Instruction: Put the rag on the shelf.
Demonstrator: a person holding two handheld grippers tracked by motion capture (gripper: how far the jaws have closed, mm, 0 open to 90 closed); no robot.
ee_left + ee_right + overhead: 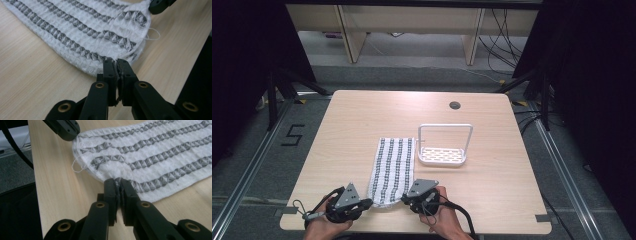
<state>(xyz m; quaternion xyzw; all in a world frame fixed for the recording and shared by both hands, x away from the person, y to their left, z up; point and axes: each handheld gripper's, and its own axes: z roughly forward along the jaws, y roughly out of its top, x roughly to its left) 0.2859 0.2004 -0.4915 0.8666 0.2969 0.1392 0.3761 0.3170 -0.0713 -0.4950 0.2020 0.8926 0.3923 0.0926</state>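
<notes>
Pale wooden counter [362,115] carried a striped towel [393,167]; left tongs [116,61] and right tongs [117,180] each clenched its near corners.

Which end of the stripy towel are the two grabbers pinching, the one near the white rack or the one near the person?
The near end of the towel, by the hands; the rack stands beside its far end.

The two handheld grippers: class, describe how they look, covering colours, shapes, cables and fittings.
The left gripper and right gripper look alike: black bodies, each topped by a grey three-cornered plate with small dark holes. Black cables loop from both. In the gripper views, each has two blocky black jaws on hinged black links with brass-coloured pivot rings. The forearms are bare, with no sleeves in view.
</notes>
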